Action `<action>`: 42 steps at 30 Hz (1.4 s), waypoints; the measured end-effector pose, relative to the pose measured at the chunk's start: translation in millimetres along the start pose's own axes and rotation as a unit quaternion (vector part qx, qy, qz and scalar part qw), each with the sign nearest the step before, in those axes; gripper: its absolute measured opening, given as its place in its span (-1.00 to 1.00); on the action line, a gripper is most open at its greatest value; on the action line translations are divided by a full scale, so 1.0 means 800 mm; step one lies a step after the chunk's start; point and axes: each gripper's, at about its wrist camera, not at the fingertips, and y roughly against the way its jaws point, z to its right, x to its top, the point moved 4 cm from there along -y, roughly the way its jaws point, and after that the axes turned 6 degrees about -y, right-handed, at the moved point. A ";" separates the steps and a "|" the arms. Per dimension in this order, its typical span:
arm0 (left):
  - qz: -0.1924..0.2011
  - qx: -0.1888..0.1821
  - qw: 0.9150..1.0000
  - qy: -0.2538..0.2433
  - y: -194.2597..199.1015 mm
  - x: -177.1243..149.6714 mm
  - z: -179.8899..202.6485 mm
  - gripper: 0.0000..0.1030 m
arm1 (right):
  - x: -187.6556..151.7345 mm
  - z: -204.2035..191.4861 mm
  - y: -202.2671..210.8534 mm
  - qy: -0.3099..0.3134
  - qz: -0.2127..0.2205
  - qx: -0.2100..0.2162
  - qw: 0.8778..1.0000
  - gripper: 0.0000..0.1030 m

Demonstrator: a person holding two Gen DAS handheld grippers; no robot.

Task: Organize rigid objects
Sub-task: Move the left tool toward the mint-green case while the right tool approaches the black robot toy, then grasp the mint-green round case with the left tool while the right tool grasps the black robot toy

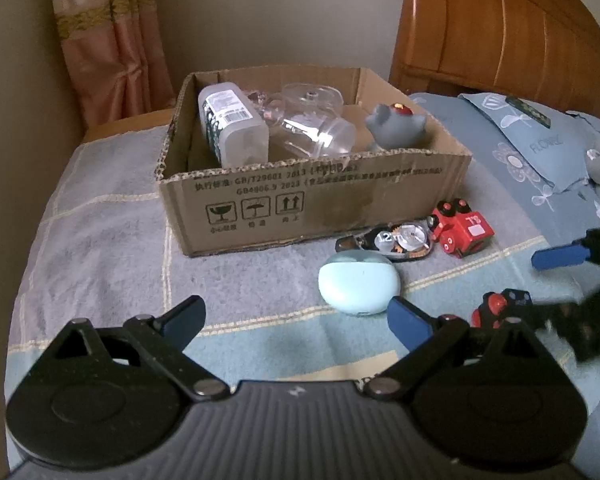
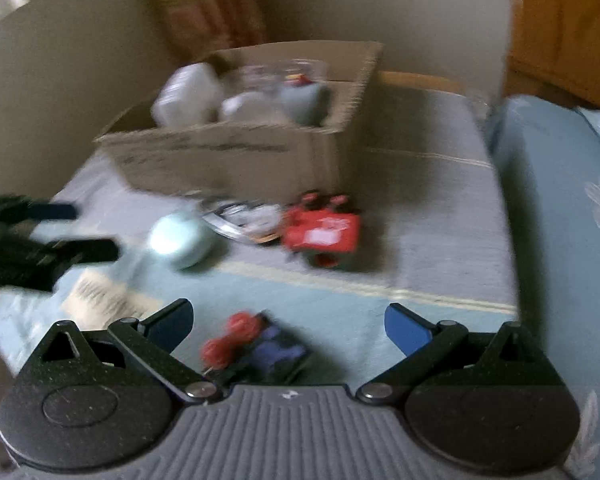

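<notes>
The right gripper (image 2: 288, 330) hung wide open and empty over the dark toy train (image 2: 256, 350), apparently about to grasp it. The left gripper (image 1: 296, 320) gaped empty near the blue case (image 1: 358, 286). Beyond stood the box (image 1: 312, 204), part-filled.

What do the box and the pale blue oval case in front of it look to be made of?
The box: brown corrugated cardboard, matte, with fluting showing along its torn rim and printed handling symbols. The pale blue case: probably moulded plastic, smooth, with a soft sheen.

Soft, dim daylight, no glare. The left wrist view is sharp; the right smears with motion blur. Fisheye corners darken.
</notes>
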 end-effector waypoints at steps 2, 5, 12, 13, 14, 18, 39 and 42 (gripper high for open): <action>-0.001 -0.002 1.000 0.000 -0.001 -0.003 0.001 0.89 | -0.010 -0.012 0.002 0.032 -0.001 0.020 0.999 1.00; -0.003 -0.004 1.000 0.003 -0.003 -0.006 0.001 0.89 | -0.018 -0.024 -0.004 0.068 -0.004 0.035 0.997 1.00; -0.007 -0.004 1.000 -0.006 -0.008 -0.011 -0.001 0.89 | -0.020 -0.035 -0.034 0.086 -0.026 0.050 0.995 1.00; -0.006 -0.007 1.000 -0.012 -0.009 -0.011 0.000 0.89 | -0.021 -0.037 -0.033 0.091 -0.031 0.053 0.994 1.00; -0.006 -0.009 1.000 -0.018 -0.011 -0.012 0.002 0.89 | -0.023 -0.040 -0.032 0.094 -0.036 0.055 0.993 1.00; -0.003 -0.027 0.999 -0.038 -0.023 -0.013 0.012 0.89 | -0.040 -0.054 -0.022 0.118 -0.054 0.069 0.989 1.00; 0.015 -0.017 0.999 -0.050 -0.083 0.001 0.055 0.96 | -0.049 -0.054 -0.036 0.160 -0.011 0.007 0.987 1.00; 0.024 -0.014 0.998 -0.048 -0.077 -0.001 0.057 0.76 | -0.052 -0.050 -0.035 0.160 0.000 0.010 0.987 1.00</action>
